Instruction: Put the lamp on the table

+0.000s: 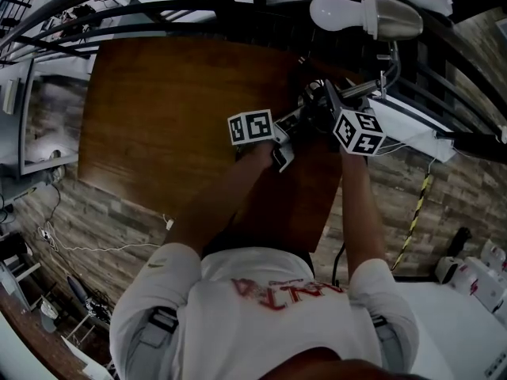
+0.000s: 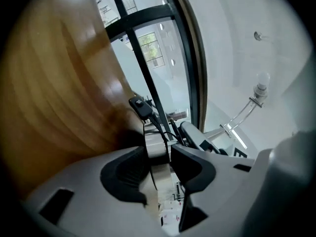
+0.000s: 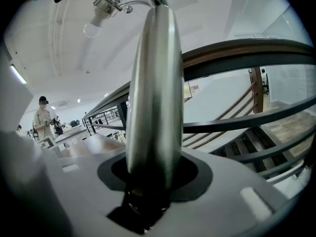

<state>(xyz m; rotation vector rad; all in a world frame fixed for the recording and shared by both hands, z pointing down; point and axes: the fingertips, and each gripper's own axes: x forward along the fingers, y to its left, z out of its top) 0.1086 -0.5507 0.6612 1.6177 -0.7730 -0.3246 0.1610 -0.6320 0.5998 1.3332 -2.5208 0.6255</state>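
Note:
The lamp has a white bulb [image 1: 336, 11] in a silver socket [image 1: 394, 17] on a thin bent arm, and a silver metal base. It hangs over the far right corner of the brown wooden table [image 1: 166, 109]. My left gripper [image 1: 295, 133] is shut on the base's thin edge [image 2: 157, 154]; the black cord switch [image 2: 140, 105] lies just beyond the jaws, and the bulb [image 2: 261, 80] shows far right. My right gripper [image 1: 326, 108] is shut on the base [image 3: 153, 93], seen edge-on, with the bulb [image 3: 93, 28] above.
Black railing bars [image 1: 238, 5] run along the table's far side. A white unit [image 1: 412, 130] sits to the right of the table, over a brick-patterned floor [image 1: 103, 220]. Cables trail on the floor at left. A person [image 3: 44, 118] stands far off.

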